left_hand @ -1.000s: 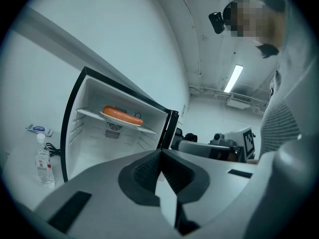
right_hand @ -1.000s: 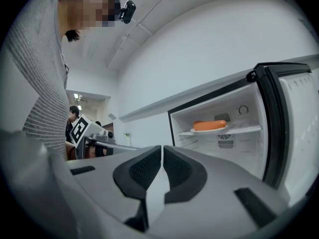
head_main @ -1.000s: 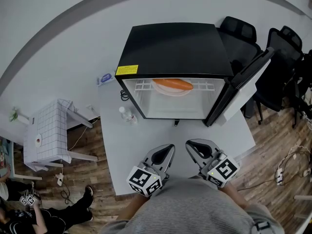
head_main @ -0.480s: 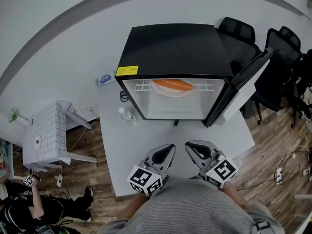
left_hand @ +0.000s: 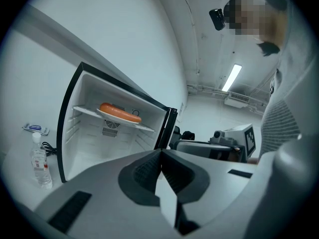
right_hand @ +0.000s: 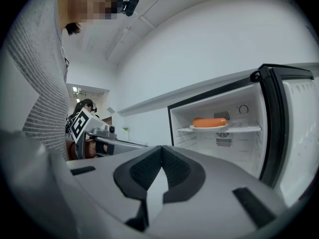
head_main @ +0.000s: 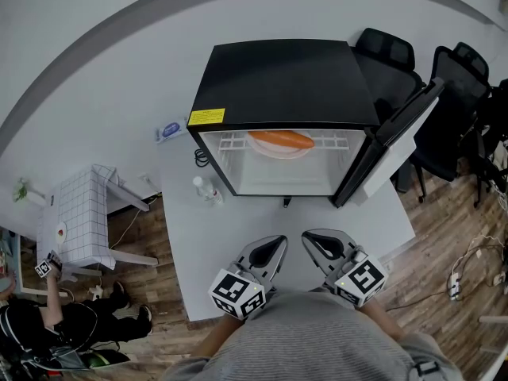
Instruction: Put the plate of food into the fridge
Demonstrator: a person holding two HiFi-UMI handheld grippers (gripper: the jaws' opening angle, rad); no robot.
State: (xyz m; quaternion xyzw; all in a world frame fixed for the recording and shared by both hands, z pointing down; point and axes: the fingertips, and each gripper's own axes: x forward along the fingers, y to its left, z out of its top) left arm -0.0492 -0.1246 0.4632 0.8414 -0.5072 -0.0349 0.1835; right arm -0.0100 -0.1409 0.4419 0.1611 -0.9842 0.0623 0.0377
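A white plate [head_main: 280, 148] with an orange sausage [head_main: 281, 138] rests on the wire shelf inside the open black mini fridge [head_main: 282, 82]. The same plate [left_hand: 113, 116] shows in the left gripper view and the plate [right_hand: 208, 127] in the right gripper view. Its door [head_main: 397, 137] stands wide open to the right. My left gripper [head_main: 275, 248] and right gripper [head_main: 311, 242] hover side by side over the table's near edge, well back from the fridge. Both are shut and hold nothing.
The fridge sits on a white table [head_main: 238, 236]. A small water bottle [head_main: 207, 187] stands left of the fridge, with a black cable behind it. Black chairs [head_main: 413, 62] are at the right. A tiled side table [head_main: 75, 213] and a person [head_main: 48, 324] are on the floor at the left.
Both grippers stay where they were. The person on the floor at the lower left has shifted position.
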